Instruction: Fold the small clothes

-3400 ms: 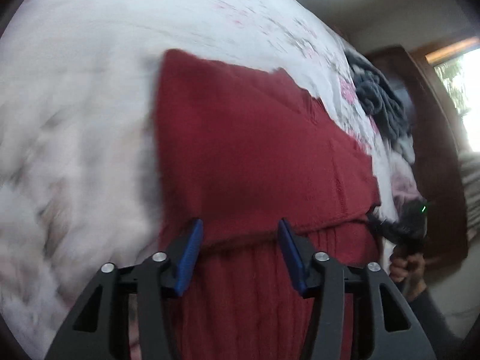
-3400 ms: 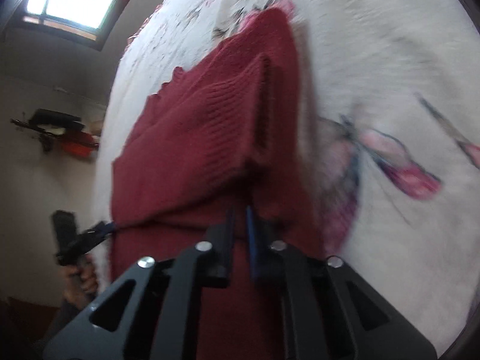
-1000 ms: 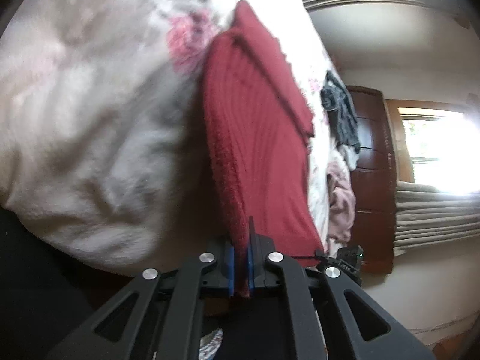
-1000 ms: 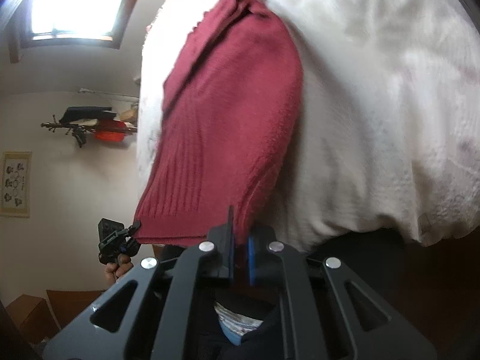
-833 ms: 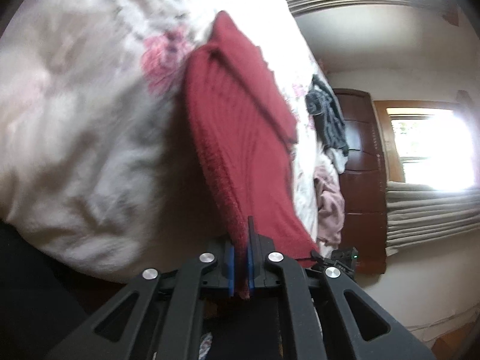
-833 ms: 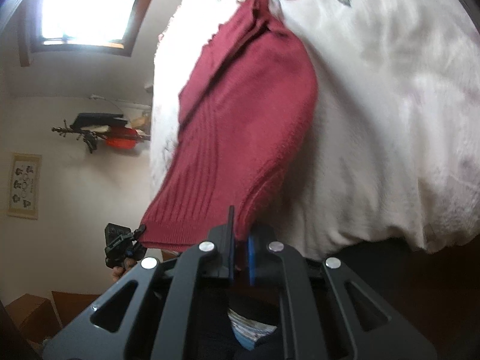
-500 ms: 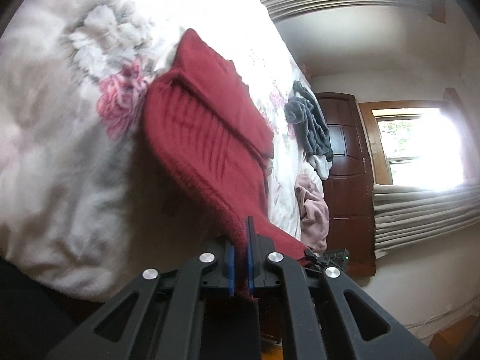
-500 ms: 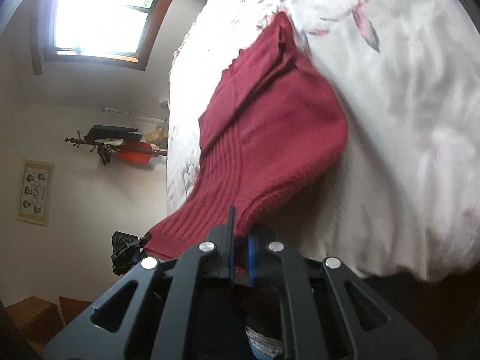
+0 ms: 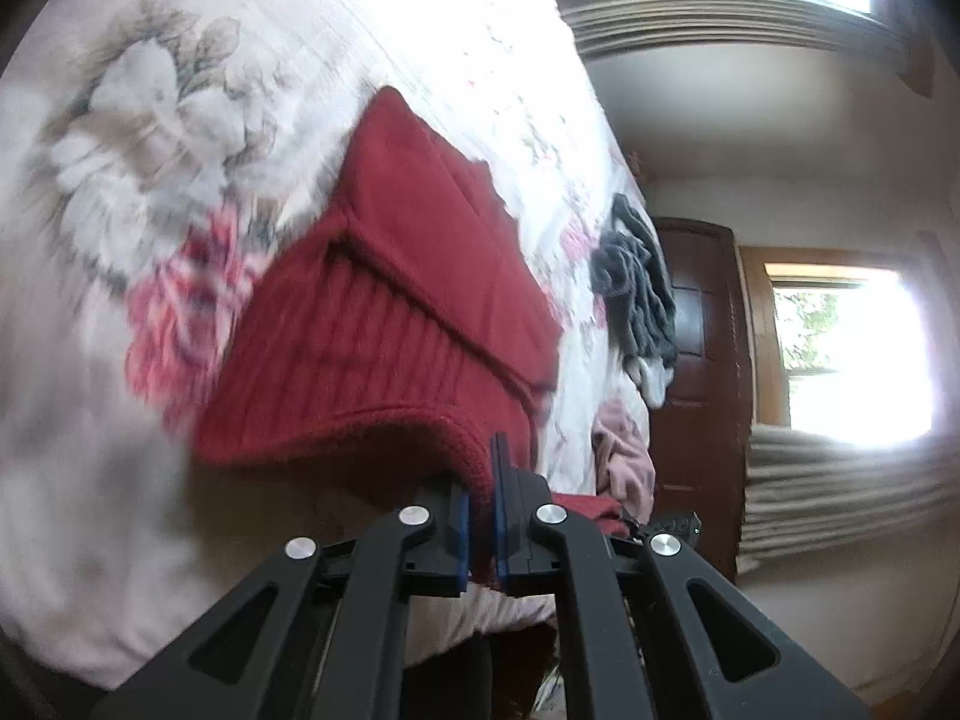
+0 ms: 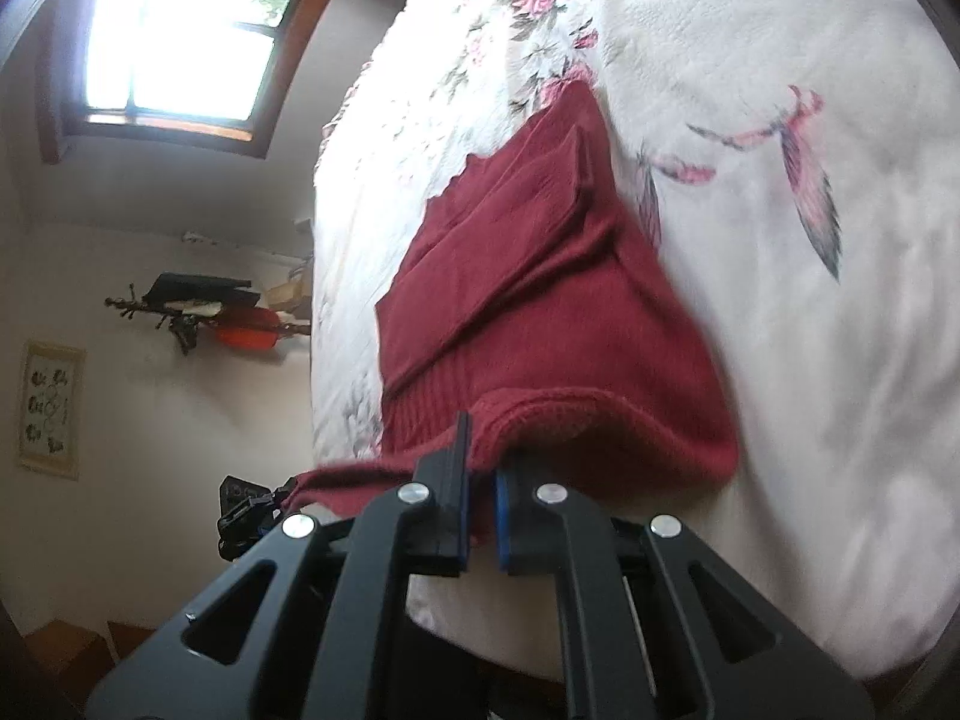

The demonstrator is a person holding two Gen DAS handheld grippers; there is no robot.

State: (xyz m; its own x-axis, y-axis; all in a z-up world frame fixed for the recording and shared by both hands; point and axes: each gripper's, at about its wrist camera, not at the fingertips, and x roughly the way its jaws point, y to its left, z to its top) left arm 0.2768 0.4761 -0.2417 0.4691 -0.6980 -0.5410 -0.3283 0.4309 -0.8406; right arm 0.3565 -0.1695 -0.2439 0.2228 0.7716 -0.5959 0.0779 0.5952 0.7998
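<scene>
A dark red ribbed knit sweater (image 9: 384,324), sleeves folded across its body, lies on the near part of a bed (image 9: 150,120) covered by a fluffy white floral blanket. The left gripper (image 9: 480,516) and right gripper (image 10: 480,516) each pinch its thick near hem, lifted off the blanket. Broad bare blanket lies beyond; grey clothes (image 9: 636,294) sit far right.

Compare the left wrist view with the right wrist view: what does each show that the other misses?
Only the left wrist view shows the dark grey clothes, a pink garment and the brown door. Only the right wrist view shows the coat rack and a framed picture. Both show the red sweater on the floral blanket, its lifted hem pinched by the left gripper and the right gripper.
</scene>
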